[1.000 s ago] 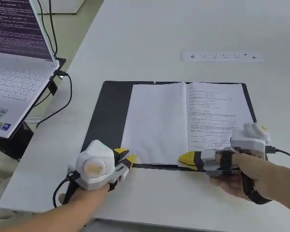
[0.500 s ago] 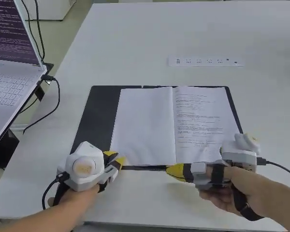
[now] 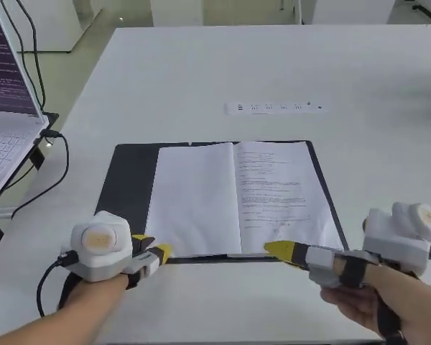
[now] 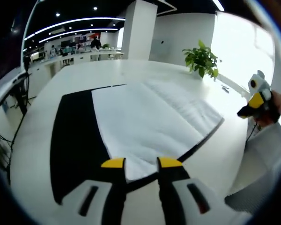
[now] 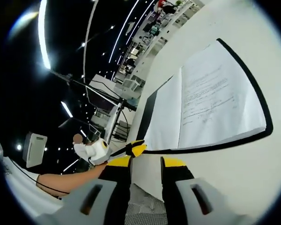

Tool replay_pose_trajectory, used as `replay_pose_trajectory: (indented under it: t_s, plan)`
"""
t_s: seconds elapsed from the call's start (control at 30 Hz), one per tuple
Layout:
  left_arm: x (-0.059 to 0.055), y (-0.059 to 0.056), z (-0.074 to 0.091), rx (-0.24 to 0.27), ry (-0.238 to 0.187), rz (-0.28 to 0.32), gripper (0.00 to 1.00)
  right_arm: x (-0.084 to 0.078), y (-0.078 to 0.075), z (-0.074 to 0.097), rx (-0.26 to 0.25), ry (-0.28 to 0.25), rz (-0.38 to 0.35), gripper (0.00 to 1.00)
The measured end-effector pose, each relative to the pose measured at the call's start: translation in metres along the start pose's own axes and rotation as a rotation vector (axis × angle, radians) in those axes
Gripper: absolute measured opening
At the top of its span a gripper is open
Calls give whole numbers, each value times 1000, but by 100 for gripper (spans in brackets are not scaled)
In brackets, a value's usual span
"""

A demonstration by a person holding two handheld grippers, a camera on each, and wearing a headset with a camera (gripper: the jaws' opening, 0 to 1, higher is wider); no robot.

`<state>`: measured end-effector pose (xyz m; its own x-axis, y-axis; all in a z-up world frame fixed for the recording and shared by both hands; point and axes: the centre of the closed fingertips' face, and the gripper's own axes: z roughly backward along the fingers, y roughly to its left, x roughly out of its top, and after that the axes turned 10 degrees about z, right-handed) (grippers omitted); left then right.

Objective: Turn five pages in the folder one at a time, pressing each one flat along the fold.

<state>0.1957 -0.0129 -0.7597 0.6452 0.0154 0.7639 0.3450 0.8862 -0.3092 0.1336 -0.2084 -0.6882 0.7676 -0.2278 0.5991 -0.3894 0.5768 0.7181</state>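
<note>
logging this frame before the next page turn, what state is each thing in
folder: open, lying flat on the table
left page: blank, lying flat
right page: printed, lying flat
left gripper: open, holding nothing
right gripper: open, holding nothing
laptop: lid open, screen lit

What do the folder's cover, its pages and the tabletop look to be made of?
Folder cover: probably plastic or coated card, matt black, thin and flat. Pages: white paper, matt, the right one printed with fine text. Tabletop: smooth white laminate or painted board, faint sheen; I cannot tell which.
</note>
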Motion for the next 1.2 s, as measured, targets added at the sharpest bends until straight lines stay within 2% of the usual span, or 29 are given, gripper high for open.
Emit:
replay_pose_trajectory:
  t_s: [0.1, 0.13, 0.2, 0.27, 0.3, 0.4, 0.53, 0.63, 0.7, 0.77, 0.83, 0.93, 1.13, 1.2]
  plan:
    - [10, -6, 11, -20, -29, -6, 27, 7, 2, 14, -40, -39, 51, 31]
    - [16, -7, 17, -23, -51, -11, 28, 9, 3, 19, -56, -47, 64, 32]
    - [22, -12, 29, -31, -62, 1, 32, 14, 4, 28, -86, -77, 84, 36]
    - [28, -12, 38, -31, -95, 20, 37, 20, 0, 37, -151, -108, 123, 41]
    - [29, -12, 42, -29, -96, 24, 40, 22, -1, 40, -169, -115, 140, 43]
    - [32, -15, 57, -21, -107, 10, 48, 29, -9, 53, -272, -145, 228, 53]
    - [37, -25, 75, -21, -129, 3, 64, 27, -14, 65, -342, -142, 284, 62]
    - [44, -29, 85, -26, -157, 15, 71, 25, -21, 75, -397, -141, 318, 68]
    - [50, -33, 93, -28, -186, 29, 73, 29, -30, 84, -447, -167, 335, 74]
    - [57, -38, 103, -26, -215, 36, 79, 34, -32, 95, -490, -197, 357, 80]
    - [60, -43, 110, -29, -220, 36, 83, 33, -31, 101, -503, -199, 370, 81]
    - [62, -48, 116, -37, -230, 28, 80, 34, -38, 108, -504, -209, 367, 78]
    - [63, -58, 117, -49, -231, -27, 80, 38, -41, 109, -509, -226, 385, 77]
    - [63, -61, 116, -50, -232, -35, 80, 40, -43, 108, -516, -214, 408, 76]
